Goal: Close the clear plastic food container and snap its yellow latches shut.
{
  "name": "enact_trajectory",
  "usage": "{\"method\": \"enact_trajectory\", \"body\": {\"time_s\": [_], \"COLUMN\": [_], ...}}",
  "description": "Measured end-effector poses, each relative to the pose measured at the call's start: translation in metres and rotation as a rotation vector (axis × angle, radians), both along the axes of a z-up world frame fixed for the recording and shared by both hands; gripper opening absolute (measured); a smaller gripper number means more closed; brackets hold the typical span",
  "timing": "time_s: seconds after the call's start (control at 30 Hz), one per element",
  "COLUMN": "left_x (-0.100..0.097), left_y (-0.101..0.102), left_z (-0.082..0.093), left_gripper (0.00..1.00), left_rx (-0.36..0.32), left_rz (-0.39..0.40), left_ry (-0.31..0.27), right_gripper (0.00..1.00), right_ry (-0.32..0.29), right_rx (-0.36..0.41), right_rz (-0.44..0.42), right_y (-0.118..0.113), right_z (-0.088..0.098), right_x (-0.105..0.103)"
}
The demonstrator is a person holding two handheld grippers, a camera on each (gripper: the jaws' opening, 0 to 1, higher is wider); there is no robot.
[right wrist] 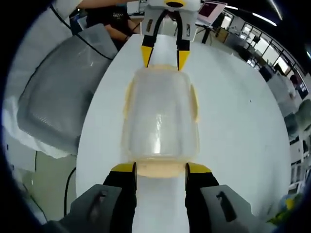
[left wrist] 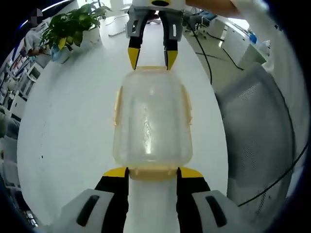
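clear container [left wrist: 151, 121], yellow latches [left wrist: 152, 173], white table [left wrist: 73, 145]

A white tabletop [left wrist: 73, 126] is spanning the scene, with a potted plant [left wrist: 73, 26] standing at its far edge. A grey mesh chair [left wrist: 257, 131] is sitting beside it, and black cables [left wrist: 206, 58] are trailing nearby.

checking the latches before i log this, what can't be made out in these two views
- Whether the lid is fully seated on the container: both views, glare and clear plastic blur the rim.
- End latch by the left gripper: left gripper view, too blurred to tell if snapped.
- End latch by the right gripper: right gripper view, same.
- Side latches: pale, seen at a slant.
- Anything inside the container: washed out by reflections.
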State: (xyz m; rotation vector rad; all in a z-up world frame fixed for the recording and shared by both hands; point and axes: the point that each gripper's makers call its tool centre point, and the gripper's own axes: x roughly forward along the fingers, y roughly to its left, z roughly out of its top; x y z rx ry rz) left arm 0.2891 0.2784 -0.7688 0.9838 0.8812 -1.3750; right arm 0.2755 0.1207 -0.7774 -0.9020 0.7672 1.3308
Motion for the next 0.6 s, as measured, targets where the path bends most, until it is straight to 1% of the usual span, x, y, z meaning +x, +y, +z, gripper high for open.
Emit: {"method": "enact_trajectory", "body": {"time_s": [0.27,0.4,0.6], "left_x": [-0.003,-0.003,-0.003], "left_y": [-0.008,-0.013,-0.015], "left_z": [-0.002,-0.002,-0.003], "left_gripper": [0.33,0.33,0.33], "left_rx": [0.007,0.011,0.012], "left_rz": [-0.010,-0.015,-0.019], "left_ry": [0.005,-0.002,0.002], "right_gripper": [0.35,0.35,0.35], "right_ry": [0.011,0.014,0.017], "right_rx": [-0.004,-0.015,-0.011], "right_rz": [-0.005,-0.006,-0.011], "right_y": [-0.007,-0.011,-0.014], "right_z": [-0.002,-0.004,-0.004], "right_x": [-0.002,-0.002,-0.002]}}
